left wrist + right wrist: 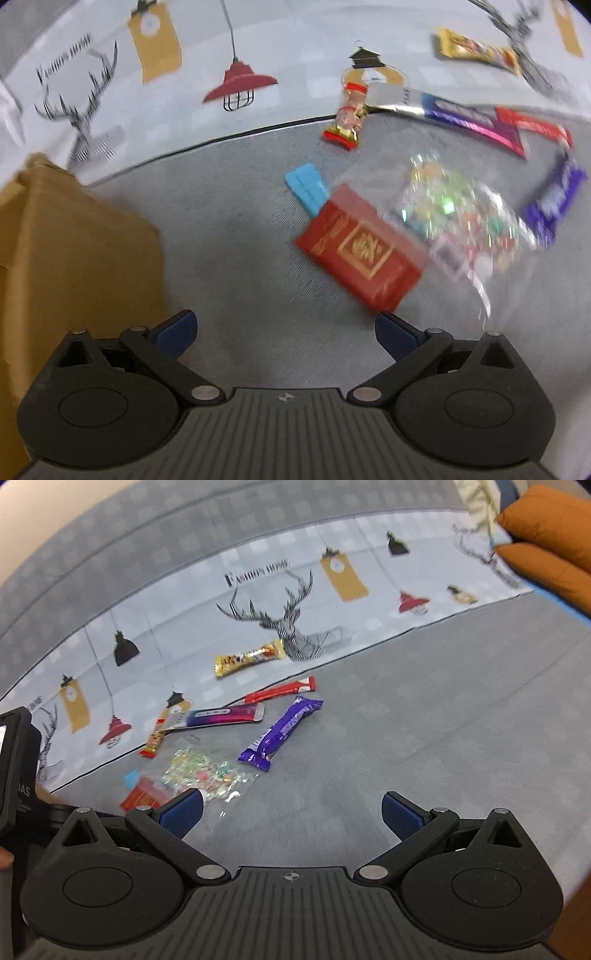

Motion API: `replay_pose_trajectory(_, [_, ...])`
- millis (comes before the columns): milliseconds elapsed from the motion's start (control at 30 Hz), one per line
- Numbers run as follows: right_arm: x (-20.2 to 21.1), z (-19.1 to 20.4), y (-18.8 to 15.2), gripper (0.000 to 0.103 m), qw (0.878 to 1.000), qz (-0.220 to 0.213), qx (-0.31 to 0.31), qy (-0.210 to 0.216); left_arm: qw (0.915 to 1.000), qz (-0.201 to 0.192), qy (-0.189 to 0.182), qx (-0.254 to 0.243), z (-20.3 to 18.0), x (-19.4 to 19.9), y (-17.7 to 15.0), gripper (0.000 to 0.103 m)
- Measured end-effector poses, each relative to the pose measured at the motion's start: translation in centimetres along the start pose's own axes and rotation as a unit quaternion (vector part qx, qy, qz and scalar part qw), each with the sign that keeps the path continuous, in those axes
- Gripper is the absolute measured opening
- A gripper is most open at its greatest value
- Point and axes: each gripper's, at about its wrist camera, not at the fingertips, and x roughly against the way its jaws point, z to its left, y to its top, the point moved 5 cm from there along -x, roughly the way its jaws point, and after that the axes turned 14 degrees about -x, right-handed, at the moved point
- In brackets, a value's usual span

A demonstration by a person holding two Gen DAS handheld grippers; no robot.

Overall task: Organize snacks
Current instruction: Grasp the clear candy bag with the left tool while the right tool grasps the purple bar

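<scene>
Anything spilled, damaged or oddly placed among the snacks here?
Nothing spilled or visibly torn. The snacks just lie scattered at mixed angles; the red packet overlaps the blue one and the clear candy bag. Blur hides fine damage.

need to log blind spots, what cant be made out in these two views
- Cardboard box, left wrist view: cut off by the left edge; inside unseen.
- Red packet: gold print motion-blurred, unreadable.
- Clear candy bag, right wrist view: lower edge hidden behind the right gripper finger.
- Purple bar: lettering too small.

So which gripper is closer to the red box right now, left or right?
Left. The left gripper is open just short of the red box, which lies ahead by its right finger. The right gripper sits farther off, with the box beyond its left finger.
</scene>
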Motion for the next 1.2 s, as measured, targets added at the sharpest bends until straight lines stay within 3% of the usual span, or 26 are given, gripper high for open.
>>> replay_pose_trajectory(133, [-5.2,0.0,1.5,0.102,1.0,0.016,-0.018,0.003,0.9988,0.008,-0.031,0.036,0.4,-1.6,1.7,0.103])
replay_pose_trajectory(367, [-12.1,0.9,4.4,0.102,0.999,0.028,-0.03,0.017,0.9882,-0.013,-0.121,0.092,0.5,-0.1,4.2,0.103])
replay_pose_trajectory(533, [-16.5,1.5,5.4,0.103,0.997,0.059,-0.042,0.0,0.9902,-0.012,-0.116,0.078,-1.0,-0.7,5.1,0.103])
replay_pose_trajectory(733, [-17.5,1.0,6.6,0.103,0.999,0.032,-0.041,-0.012,0.9841,-0.058,-0.154,0.066,-3.1,0.6,6.9,0.103])
replay_pose_trajectory(933, [-17.1,-2.1,8.4,0.103,0.997,0.021,-0.065,-0.019,0.9685,-0.075,-0.218,0.093,-4.1,1.6,6.1,0.103])
replay_pose_trajectory(1200, [-18.1,-2.0,9.0,0.103,0.999,0.012,-0.026,-0.034,0.9504,-0.115,-0.27,0.102,-5.5,2.2,6.9,0.103])
